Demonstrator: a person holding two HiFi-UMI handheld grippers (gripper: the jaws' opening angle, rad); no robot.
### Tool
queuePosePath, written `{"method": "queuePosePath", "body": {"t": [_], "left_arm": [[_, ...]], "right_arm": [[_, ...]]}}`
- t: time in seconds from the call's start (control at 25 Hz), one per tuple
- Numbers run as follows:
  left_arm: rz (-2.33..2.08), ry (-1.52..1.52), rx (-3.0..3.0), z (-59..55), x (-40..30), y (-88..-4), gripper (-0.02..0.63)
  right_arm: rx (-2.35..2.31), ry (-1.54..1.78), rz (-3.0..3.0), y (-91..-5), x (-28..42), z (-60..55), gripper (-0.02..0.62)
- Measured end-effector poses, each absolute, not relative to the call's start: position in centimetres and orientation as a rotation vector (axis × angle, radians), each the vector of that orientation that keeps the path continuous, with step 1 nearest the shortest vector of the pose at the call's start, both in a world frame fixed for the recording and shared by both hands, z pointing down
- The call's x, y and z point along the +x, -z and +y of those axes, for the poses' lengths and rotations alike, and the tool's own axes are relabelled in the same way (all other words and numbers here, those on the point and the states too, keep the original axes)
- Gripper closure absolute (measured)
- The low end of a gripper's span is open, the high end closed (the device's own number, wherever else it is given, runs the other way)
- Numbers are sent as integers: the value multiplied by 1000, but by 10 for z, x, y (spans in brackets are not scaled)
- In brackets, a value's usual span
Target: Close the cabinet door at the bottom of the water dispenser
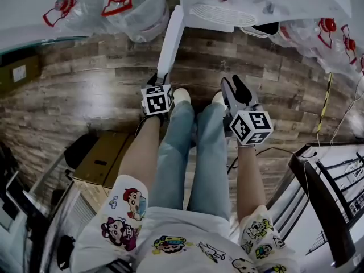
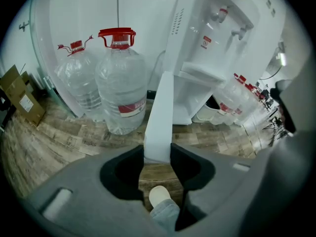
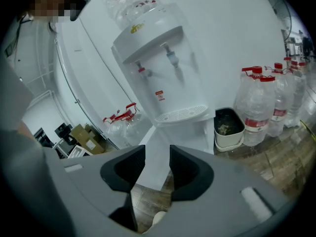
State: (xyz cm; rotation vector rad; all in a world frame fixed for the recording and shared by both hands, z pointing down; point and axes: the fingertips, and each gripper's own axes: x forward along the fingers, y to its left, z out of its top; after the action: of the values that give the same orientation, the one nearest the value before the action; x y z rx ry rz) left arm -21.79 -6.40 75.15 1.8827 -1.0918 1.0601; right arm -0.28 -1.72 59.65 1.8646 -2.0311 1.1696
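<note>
Left tongs [image 2: 158, 154] clamp the free edge of the cabinet door [image 2: 159, 112], which extends toward 12 o'clock. Right tongs [image 3: 157, 169] are parted and empty, with the door beyond at 12 o'clock.

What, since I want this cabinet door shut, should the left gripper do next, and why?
Probably swing the left gripper rightward and forward toward the water dispenser, carrying the cabinet door closed. Its jaws clamp the door's free edge, the door juts straight out at the person, and the cabinet lies on its right.
</note>
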Motion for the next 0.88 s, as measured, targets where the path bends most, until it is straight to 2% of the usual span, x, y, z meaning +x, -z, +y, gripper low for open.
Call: {"method": "queuePosePath", "body": {"t": [0.88], "left_arm": [[-1116,-1236,1751,-10,-84,-760,425]], "right_arm": [[2222,-1302,-1801,-614,165,86,445]]}}
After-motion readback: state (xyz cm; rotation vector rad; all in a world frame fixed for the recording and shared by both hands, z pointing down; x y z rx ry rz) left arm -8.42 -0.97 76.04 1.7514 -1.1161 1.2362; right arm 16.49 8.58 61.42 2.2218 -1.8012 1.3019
